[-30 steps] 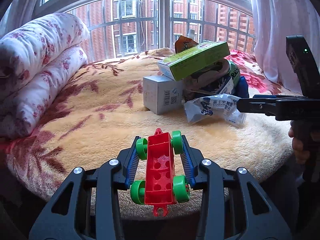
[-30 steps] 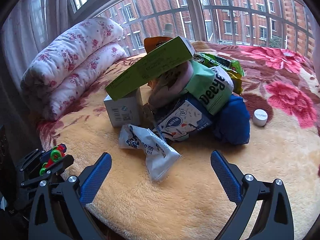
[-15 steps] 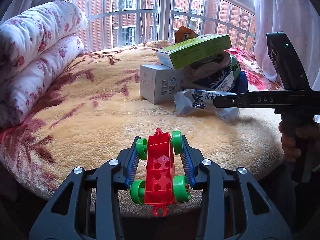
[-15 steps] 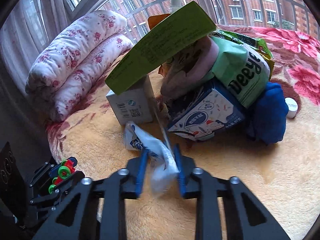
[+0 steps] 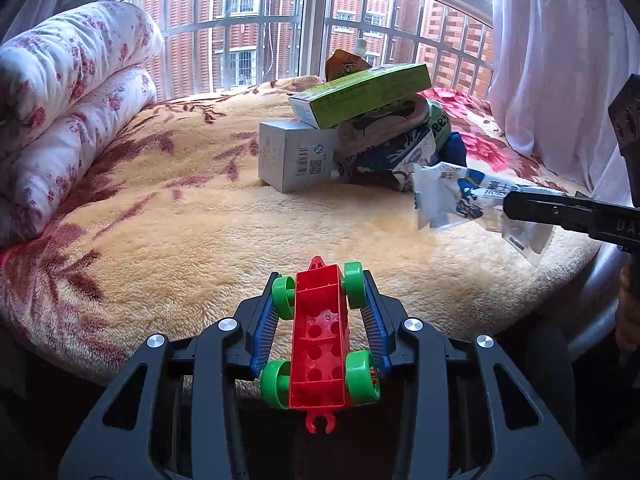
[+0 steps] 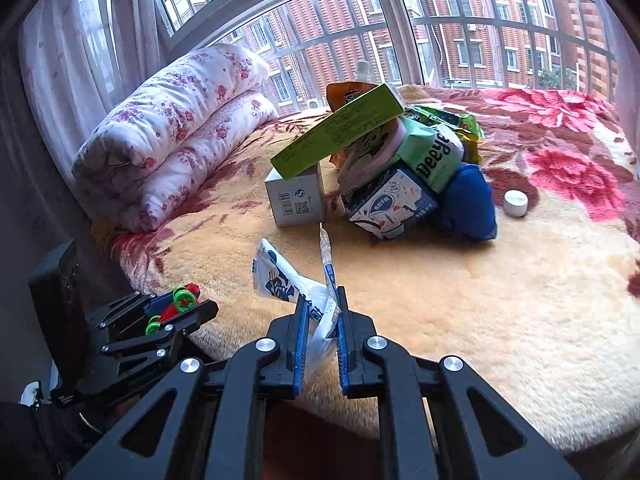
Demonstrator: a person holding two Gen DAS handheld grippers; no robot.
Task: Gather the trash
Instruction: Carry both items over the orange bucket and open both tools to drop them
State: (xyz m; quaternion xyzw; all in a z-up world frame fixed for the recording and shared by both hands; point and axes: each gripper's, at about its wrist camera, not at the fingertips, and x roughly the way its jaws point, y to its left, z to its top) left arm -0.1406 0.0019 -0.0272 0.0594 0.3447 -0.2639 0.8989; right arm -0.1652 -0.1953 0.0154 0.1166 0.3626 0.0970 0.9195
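Fuzzy blanket (image 6: pixel 460 312): yellow and red, soft, it covers the whole bed by the window.
Rolled quilt (image 6: pixel 172 128): white with pink flowers, lying at 10 o'clock from the pile.
Trash pile (image 6: pixel 384 168): boxes and bags heaped in the middle of the bed. A green box (image 6: pixel 340 132) leans on top, a grey box (image 6: pixel 296 196) sits at the pile's 9 o'clock, a blue lump (image 6: pixel 468 200) at its 3 o'clock.
Right gripper (image 6: pixel 322 336): a moment ago it was wide and had nothing in it. Now it is squeezed onto the white wrapper (image 6: pixel 288 284).
White wrapper: it lay flat on the blanket at the pile's 6 o'clock. Now it is lifted up and pulled away from the pile, toward the bed's near edge.
Left gripper (image 5: pixel 320 320): it keeps on pinching a red toy car (image 5: pixel 320 340) with green wheels, low at the bed edge.
White cap (image 6: pixel 515 202): small, alone at 3 o'clock of the pile.
What this means: I think one piece of trash is picked. It needs a bin, and I see none. Lots of trash is left.
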